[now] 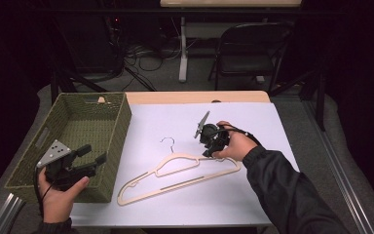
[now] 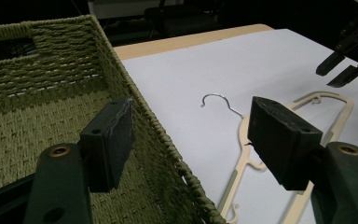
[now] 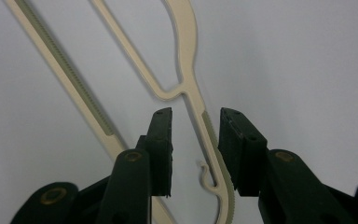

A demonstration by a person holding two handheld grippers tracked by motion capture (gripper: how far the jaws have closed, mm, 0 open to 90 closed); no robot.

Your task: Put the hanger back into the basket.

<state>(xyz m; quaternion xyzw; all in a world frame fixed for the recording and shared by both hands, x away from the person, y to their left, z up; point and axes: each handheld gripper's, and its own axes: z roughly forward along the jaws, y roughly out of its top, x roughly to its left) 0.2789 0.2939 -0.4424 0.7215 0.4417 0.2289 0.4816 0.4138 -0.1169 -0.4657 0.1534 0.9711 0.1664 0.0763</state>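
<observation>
Two hand-held tools, both black. Left tool (image 1: 91, 154): grey three-cornered plate (image 1: 53, 152) on top, dotted with small dark holes; thin black cable trailing beside the plate. Right tool (image 3: 195, 140): blocky black pads (image 3: 161, 149), brass-coloured screws at the jaw roots. Dark long sleeve (image 1: 287, 190) on the right arm, dark cuff at the left wrist.
</observation>
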